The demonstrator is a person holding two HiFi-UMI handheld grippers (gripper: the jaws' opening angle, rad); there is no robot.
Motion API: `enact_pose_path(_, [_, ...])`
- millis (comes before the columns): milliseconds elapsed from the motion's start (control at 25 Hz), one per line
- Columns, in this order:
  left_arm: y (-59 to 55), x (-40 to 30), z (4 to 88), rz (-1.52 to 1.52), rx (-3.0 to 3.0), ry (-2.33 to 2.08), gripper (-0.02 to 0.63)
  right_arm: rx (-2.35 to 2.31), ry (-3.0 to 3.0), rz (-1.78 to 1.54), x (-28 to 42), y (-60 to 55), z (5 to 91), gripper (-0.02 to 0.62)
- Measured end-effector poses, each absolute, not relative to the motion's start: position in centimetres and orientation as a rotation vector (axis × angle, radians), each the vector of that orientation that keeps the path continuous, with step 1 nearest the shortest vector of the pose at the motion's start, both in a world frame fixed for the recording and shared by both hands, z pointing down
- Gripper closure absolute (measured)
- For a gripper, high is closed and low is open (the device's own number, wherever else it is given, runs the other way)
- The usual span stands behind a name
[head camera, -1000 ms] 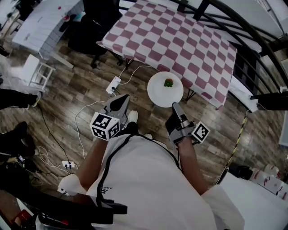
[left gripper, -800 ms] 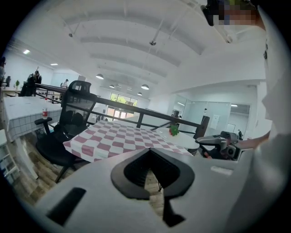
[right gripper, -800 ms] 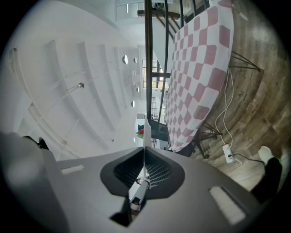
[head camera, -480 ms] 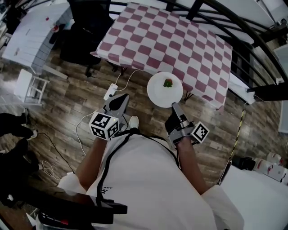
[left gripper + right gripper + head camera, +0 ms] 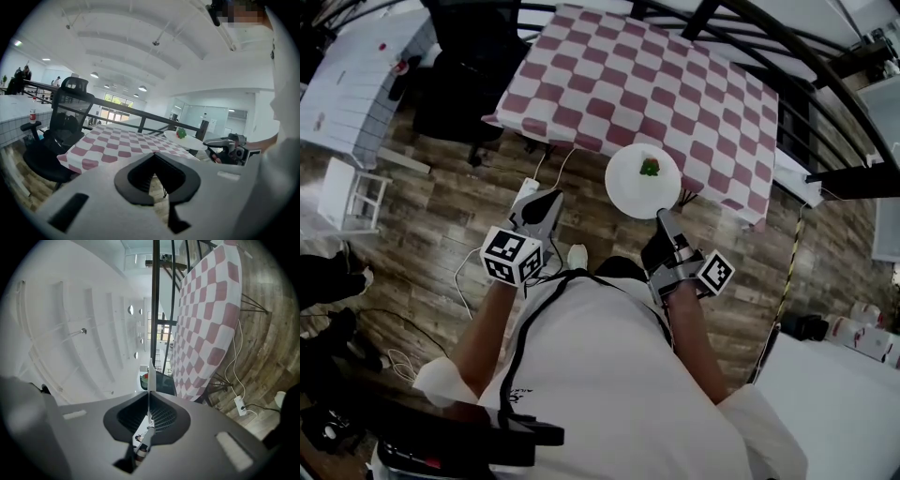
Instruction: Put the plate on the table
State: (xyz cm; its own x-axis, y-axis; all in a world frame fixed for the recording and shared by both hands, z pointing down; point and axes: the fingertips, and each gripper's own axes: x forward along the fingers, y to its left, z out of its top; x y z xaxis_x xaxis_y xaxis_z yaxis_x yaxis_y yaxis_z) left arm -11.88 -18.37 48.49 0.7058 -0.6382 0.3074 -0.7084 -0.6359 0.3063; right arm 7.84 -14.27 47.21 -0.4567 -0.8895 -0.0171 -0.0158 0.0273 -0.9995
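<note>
A white plate (image 5: 637, 187) with a small green and red item (image 5: 650, 168) on it hangs level at the near edge of the table with the pink-and-white checked cloth (image 5: 656, 84). My right gripper (image 5: 661, 217) is shut on the plate's near rim. In the right gripper view the plate (image 5: 149, 376) shows edge-on between the pads of the right gripper (image 5: 148, 404). My left gripper (image 5: 549, 199) is to the left over the wooden floor, shut, with nothing in it. The left gripper view shows the left gripper's (image 5: 154, 155) closed tips, the plate (image 5: 185, 139) and the cloth (image 5: 117, 145) ahead.
A black office chair (image 5: 473, 75) stands at the table's left corner. A power strip (image 5: 528, 190) and white cables lie on the wooden floor below the left gripper. A black railing (image 5: 750, 23) runs behind the table. At the left are a white table (image 5: 356, 75) and a white stool (image 5: 347, 192).
The person has walked toward the checked table. Both grippers and the held plate are now closer to the table's near edge. The grip on the plate is unchanged.
</note>
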Motion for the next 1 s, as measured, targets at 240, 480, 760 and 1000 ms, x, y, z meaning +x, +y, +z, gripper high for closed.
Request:
enact_pose_path(240, [-19.1, -12.5, 48.9, 0.213, 2.487, -1.033, 0.598, -0.959, 1.589, -1.537, 6.5, -15.5, 47.0, 0.577])
enact_pose_path(480, [-20.0, -13.7, 49.2, 0.209, 2.471, -1.063, 0.598, -0.941, 1.604, -1.544, 5.7, -17.1, 47.0, 0.578])
enact_pose_path(760, [-21.9, -14.3, 49.5, 0.21, 2.442, -1.119, 0.598, -0.915, 1.633, -1.573, 5.8, -19.8, 47.7, 0.578])
enact_pose_path(1000, [-24.4, -13.6, 49.8, 0.21, 2.422, -1.152, 0.598, -0.871, 1.667, -1.603, 6.3, -22.9, 48.5, 0.577])
